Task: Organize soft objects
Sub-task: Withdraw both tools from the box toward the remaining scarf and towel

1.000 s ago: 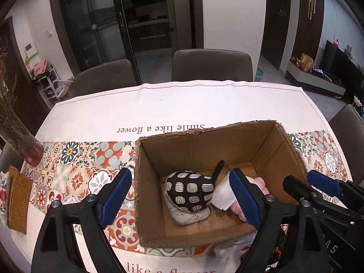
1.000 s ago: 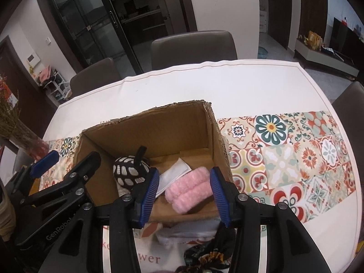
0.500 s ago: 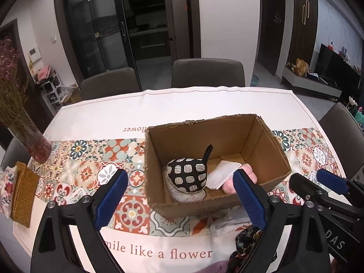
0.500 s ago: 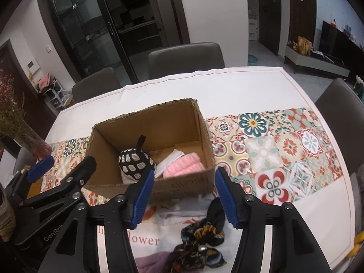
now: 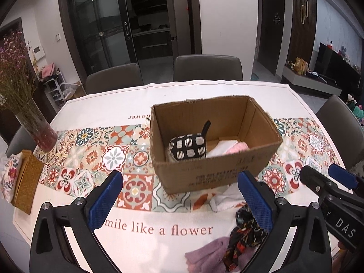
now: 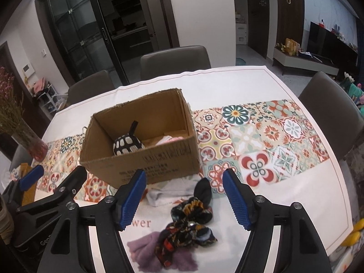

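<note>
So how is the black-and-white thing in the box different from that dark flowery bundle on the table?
The pouch lies inside the box; the bundle lies outside, in front of it. The pouch is smooth and rounded with white patches; the bundle is crumpled with many-coloured print. Both look like soft fabric.

Brown box, tiled cloth, dark and pastel fabrics

The cardboard box [image 5: 216, 173] was plain brown; inside sat a black pouch [image 5: 188, 146] with white checked patches, plus pink and white cloth. The tablecloth [image 6: 254, 136] was white with red, teal and cream floral tiles. A black floral scrunchie [image 6: 188, 225] lay on lilac fabric [image 6: 145, 250]. Gripper pads [image 6: 133, 199] were blue.
</note>
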Demonstrator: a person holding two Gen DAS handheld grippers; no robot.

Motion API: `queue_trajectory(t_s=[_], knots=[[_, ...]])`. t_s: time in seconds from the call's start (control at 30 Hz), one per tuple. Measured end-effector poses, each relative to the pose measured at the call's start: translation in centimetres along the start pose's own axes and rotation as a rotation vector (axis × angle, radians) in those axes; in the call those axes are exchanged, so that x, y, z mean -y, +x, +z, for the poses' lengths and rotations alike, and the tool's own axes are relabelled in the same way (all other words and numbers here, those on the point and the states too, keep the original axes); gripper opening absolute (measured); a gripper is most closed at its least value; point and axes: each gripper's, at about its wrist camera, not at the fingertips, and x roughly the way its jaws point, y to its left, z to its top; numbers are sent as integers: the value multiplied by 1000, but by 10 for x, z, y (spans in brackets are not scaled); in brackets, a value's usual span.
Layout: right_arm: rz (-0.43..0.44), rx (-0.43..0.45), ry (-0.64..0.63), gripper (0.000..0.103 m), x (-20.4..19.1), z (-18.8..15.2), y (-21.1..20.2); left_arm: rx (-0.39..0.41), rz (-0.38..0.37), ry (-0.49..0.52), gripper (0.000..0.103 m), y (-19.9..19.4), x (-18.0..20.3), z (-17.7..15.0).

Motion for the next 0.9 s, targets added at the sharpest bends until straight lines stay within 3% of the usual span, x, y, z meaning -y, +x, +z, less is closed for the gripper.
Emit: queue_trajectory(t_s=[0.53, 0.9], knots=[[-17, -10, 6, 70, 3, -49, -14, 11, 30, -8, 103, -21, -12, -51], [-13, -37, 3, 70, 7, -75, -8, -33, 20, 1, 103, -11, -11, -83]])
